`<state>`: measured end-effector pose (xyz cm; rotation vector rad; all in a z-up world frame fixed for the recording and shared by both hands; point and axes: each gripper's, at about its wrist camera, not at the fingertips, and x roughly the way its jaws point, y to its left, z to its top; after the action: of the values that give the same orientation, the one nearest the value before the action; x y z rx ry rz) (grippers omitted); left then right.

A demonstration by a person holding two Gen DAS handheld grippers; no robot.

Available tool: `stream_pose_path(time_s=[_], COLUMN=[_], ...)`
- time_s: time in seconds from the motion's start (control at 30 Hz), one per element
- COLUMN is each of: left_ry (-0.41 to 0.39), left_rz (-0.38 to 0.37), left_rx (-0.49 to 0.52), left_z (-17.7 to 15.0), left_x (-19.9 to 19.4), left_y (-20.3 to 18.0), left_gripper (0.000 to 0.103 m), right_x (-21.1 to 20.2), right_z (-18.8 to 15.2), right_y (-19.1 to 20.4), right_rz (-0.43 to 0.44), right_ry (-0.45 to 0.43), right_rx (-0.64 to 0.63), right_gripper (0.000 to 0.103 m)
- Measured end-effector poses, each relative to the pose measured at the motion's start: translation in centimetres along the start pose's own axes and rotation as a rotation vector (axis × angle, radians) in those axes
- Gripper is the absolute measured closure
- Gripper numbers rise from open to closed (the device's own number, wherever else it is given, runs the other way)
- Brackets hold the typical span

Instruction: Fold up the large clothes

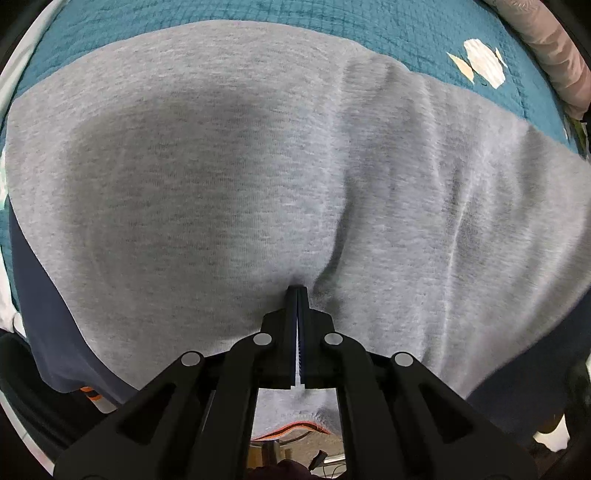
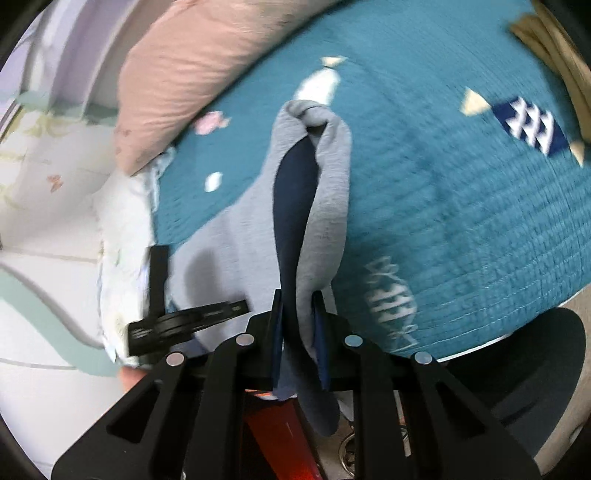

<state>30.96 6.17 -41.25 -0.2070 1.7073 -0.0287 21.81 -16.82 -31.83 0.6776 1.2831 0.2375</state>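
Observation:
A large grey garment [image 1: 221, 166] with navy parts [image 1: 48, 314] and an orange trim [image 1: 295, 430] lies spread on a teal bedspread [image 1: 258, 14]. My left gripper [image 1: 297, 293] points steeply down and is shut; the grey cloth puckers at its tips, so it pinches a small fold. In the right wrist view, my right gripper [image 2: 298, 306] is shut on a bunched strip of the same garment [image 2: 328, 192]. Grey cloth with a navy inside [image 2: 295, 192] hangs lifted above the bedspread [image 2: 461, 221]. A black tool [image 2: 177, 321], probably the left gripper, sits at the garment's left.
A pink pillow [image 2: 192, 74] lies along the bed's far side, also in the left wrist view [image 1: 561, 55]. A white sheet edge [image 2: 122, 258] hangs at the bed's left over a pale floor [image 2: 37, 277]. Beige cloth [image 2: 554, 48] is at the top right, and a dark rounded object [image 2: 535, 369] is at the lower right.

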Motion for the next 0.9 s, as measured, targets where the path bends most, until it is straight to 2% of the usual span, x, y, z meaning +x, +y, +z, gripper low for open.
stream_pose_path(time_s=[0.17,0.3,0.43,0.47,0.53,0.77,0.9], left_ry=[0.016,0.017,-0.004,-0.014,-0.028,-0.116,-0.134], left_rz=[-0.021,-0.049,-0.099,-0.097,-0.147,-0.126,-0.128], left_rx=[0.01,0.034,0.04,0.028,0.001,-0.069,-0.162], left_z=[0.7,0.9,0.3,-0.1,-0.7,-3.9,-5.4], left_x=[0.6,0.6,-0.9,-1.6,-2.8,-6.3,-7.1], left_y=[-0.3,-0.1,1.0,2.0,4.3,12.2,16.9], left_gripper=[0.102,0.102,0.102,0.102,0.102,0.102,0.102], right_x=[-0.3,1.5,4.1,4.4,4.9,10.0,14.9], right_z=[-0.6,-1.1,-1.7,-1.8,-2.0,-3.9,-5.6], right_y=[5.8,10.3,14.6,15.3,16.7,21.7,24.9], right_rz=[0.014,0.035,-0.001,-0.008,-0.011,-0.03,-0.036], right_ry=[0.025,0.075,0.117,0.117,0.121,0.219,0.3], right_rx=[-0.091,-0.156,-0.222,-0.233,-0.261,-0.351,-0.429], right_gripper=[0.089,0.089,0.089,0.089,0.089,0.089,0.089])
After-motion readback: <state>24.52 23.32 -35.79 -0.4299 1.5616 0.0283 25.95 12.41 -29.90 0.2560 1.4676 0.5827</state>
